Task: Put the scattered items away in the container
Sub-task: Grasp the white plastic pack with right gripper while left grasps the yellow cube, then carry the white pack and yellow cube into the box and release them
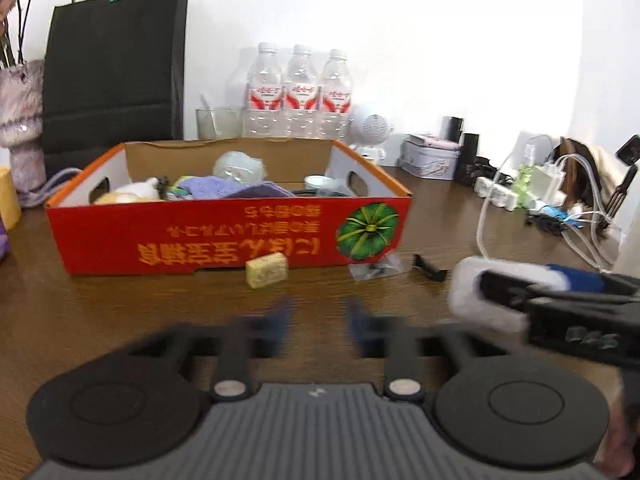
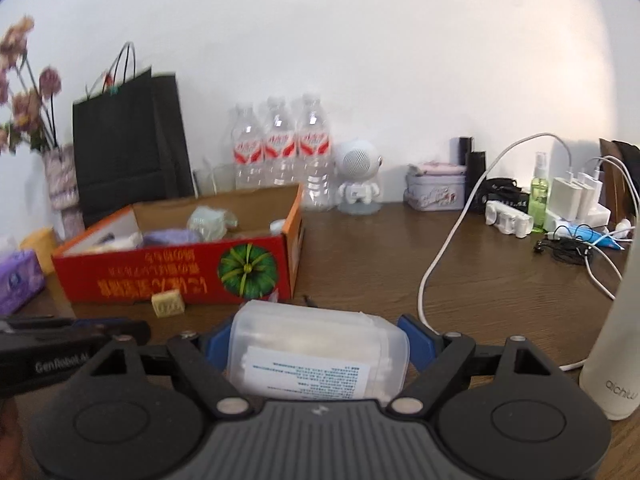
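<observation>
1. Red printed cardboard forms the open box [image 1: 224, 236] that is seen on the brown wooden table [image 1: 120, 312], with cloths and other small items already lying inside it.
2. A translucent plastic case [image 2: 316, 348] is gripped between the blue pads of the right gripper [image 2: 320, 340], the jaws being spread wide around it; it is held above the table, in front of the box.
3. The left gripper [image 1: 318, 316] is seen blurred, its jaws parted and nothing between them.
4. A yellowish block [image 1: 267, 270] is found on the table, just beside the box's front wall.
5. A small clear bag [image 1: 374, 268] and a black clip [image 1: 430, 269] are seen on the table near the box's front right corner.
</observation>
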The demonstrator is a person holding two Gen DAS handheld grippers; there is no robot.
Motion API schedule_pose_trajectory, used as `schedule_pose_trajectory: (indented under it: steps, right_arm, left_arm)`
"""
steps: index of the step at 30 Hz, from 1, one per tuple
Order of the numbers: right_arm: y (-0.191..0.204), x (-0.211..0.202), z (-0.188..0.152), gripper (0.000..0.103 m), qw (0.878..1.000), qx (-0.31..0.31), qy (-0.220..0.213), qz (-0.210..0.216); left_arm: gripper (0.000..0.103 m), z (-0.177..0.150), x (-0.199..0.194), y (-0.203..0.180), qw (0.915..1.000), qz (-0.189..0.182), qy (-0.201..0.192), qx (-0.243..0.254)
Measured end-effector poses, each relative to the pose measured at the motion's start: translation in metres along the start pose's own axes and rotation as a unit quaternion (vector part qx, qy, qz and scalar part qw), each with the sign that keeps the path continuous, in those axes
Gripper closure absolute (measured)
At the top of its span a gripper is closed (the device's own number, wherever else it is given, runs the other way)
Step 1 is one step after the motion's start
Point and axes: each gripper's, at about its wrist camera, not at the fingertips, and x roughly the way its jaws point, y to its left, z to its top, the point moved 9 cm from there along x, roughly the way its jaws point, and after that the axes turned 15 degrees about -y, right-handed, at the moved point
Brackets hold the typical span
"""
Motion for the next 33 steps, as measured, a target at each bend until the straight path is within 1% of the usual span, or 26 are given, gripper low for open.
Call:
schedule_pose_trajectory:
  steps: [1,2,4,7,8,9,10,11,12,13,15,19,22,25,26,28,30,31,33]
  right_arm:
    - [0.0,-0.003,0.001,0.02,1.0,0.004,-0.007,0.001]
    - [-0.001,-0.004,0.003,0.02,1.0,0.006,-0.013,0.001]
    - [0.001,-0.006,0.004,0.02,1.0,0.002,-0.019,0.004]
    - [0.007,-0.005,0.002,0.02,1.0,-0.009,-0.016,0.012]
    - [0.009,-0.004,0.001,0.02,1.0,-0.012,-0.014,0.014]
    - [0.01,-0.004,0.001,0.02,1.0,-0.014,-0.013,0.015]
    - [0.011,-0.005,0.0,0.02,1.0,-0.015,-0.014,0.015]
    - [0.012,-0.005,0.0,0.02,1.0,-0.015,-0.016,0.016]
    - [0.012,-0.006,0.001,0.02,1.0,-0.013,-0.016,0.018]
    - [0.012,-0.006,0.0,0.02,1.0,-0.011,-0.015,0.019]
    - [0.014,-0.005,-0.001,0.02,1.0,-0.012,-0.012,0.019]
    - [0.021,-0.006,-0.003,0.02,0.999,-0.025,-0.01,0.029]
    - [0.032,-0.013,0.001,0.02,0.998,-0.043,-0.028,0.041]
    - [0.044,-0.02,0.006,0.02,0.996,-0.054,-0.045,0.061]
    - [0.048,-0.023,0.007,0.02,0.995,-0.054,-0.048,0.072]
    - [0.058,-0.029,0.01,0.02,0.993,-0.06,-0.052,0.086]
    - [0.068,-0.041,0.017,0.02,0.993,-0.059,-0.059,0.084]
    - [0.074,-0.05,0.021,0.02,0.993,-0.045,-0.065,0.082]
    - [0.082,-0.064,0.024,0.02,0.995,-0.009,-0.06,0.083]
  left_arm:
    - [0.029,0.001,0.007,0.006,0.9999,0.011,0.001,-0.001]
    - [0.03,0.001,0.015,0.011,0.9998,0.017,0.005,-0.001]
    - [0.033,0.0,0.038,0.017,0.9992,0.029,0.028,-0.003]
    - [0.032,-0.002,0.071,0.019,0.9977,0.033,0.055,-0.023]
    - [0.032,-0.004,0.079,0.021,0.9965,0.049,0.063,-0.024]
    - [0.033,-0.004,0.085,0.022,0.9956,0.067,0.062,-0.023]
    - [0.039,-0.003,0.089,0.023,0.9948,0.079,0.059,-0.022]
    - [0.048,-0.002,0.09,0.024,0.9944,0.088,0.053,-0.023]
    - [0.07,-0.002,0.09,0.027,0.994,0.094,0.05,-0.028]
    - [0.072,-0.003,0.087,0.027,0.9947,0.086,0.046,-0.032]
    - [0.072,-0.005,0.074,0.026,0.9959,0.072,0.042,-0.033]
    - [0.072,-0.009,0.024,0.02,0.9981,0.057,0.017,-0.019]
    - [0.072,0.0,-0.028,0.017,0.9982,0.052,-0.029,-0.009]
    - [0.072,0.003,-0.079,0.025,0.996,0.06,-0.066,-0.009]
    - [0.072,0.002,-0.093,0.03,0.995,0.068,-0.072,-0.009]
    - [0.072,-0.003,-0.117,0.042,0.9938,0.085,-0.07,-0.015]
    - [0.072,-0.008,-0.136,0.052,0.993,0.093,-0.067,-0.027]
    - [0.072,-0.009,-0.147,0.057,0.9924,0.097,-0.069,-0.03]
    - [0.072,-0.013,-0.162,0.061,0.9919,0.099,-0.072,-0.034]
